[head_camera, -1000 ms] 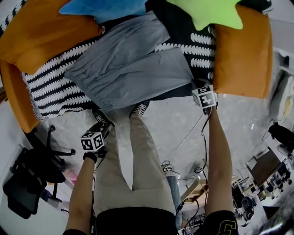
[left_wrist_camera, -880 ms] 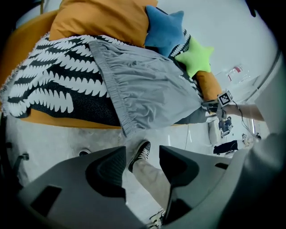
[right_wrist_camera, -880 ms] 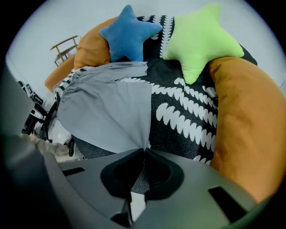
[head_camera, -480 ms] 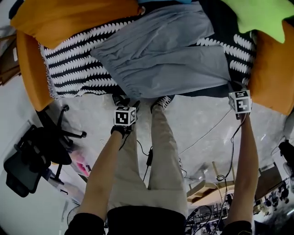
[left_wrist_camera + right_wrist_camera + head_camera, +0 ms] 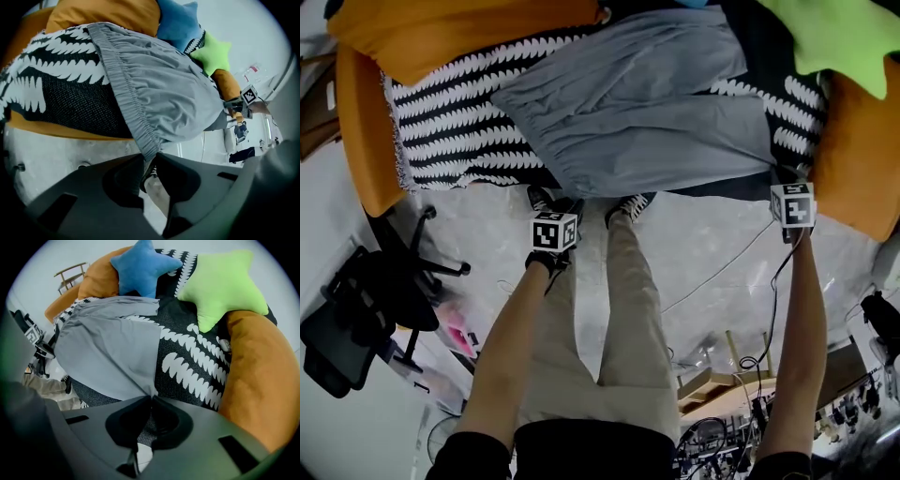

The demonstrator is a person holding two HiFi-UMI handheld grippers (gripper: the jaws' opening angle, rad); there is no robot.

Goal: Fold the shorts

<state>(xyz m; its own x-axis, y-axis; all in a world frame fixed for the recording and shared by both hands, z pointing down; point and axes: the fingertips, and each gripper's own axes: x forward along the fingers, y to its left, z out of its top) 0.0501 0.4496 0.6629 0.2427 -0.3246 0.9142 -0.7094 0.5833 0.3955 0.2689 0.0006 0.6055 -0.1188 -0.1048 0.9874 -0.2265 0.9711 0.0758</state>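
The grey shorts [image 5: 647,108] lie spread flat on a sofa [image 5: 450,122] with a black-and-white patterned cover. Their elastic waistband [image 5: 124,89] faces the left, the legs the right. My left gripper [image 5: 149,158] is at the near waistband corner by the sofa's front edge. Its jaws have just been closing, and the gathered corner is now pinched between them. In the head view, it [image 5: 566,199] shows below its marker cube. My right gripper [image 5: 151,398] is shut on the near corner of a leg hem, and it [image 5: 778,174] also shows at the right.
A blue star cushion [image 5: 140,266] and a green star cushion [image 5: 225,284] lie behind the shorts. Orange bolsters [image 5: 441,33] ring the sofa. The person's legs and shoes [image 5: 628,204] stand at the front edge. A black office chair [image 5: 375,300] is at the left, with cables [image 5: 712,272] on the floor.
The left gripper has travelled from beside the person's leg to the shorts' waistband corner, and its jaws have closed on it. The right gripper has stayed at the hem corner.
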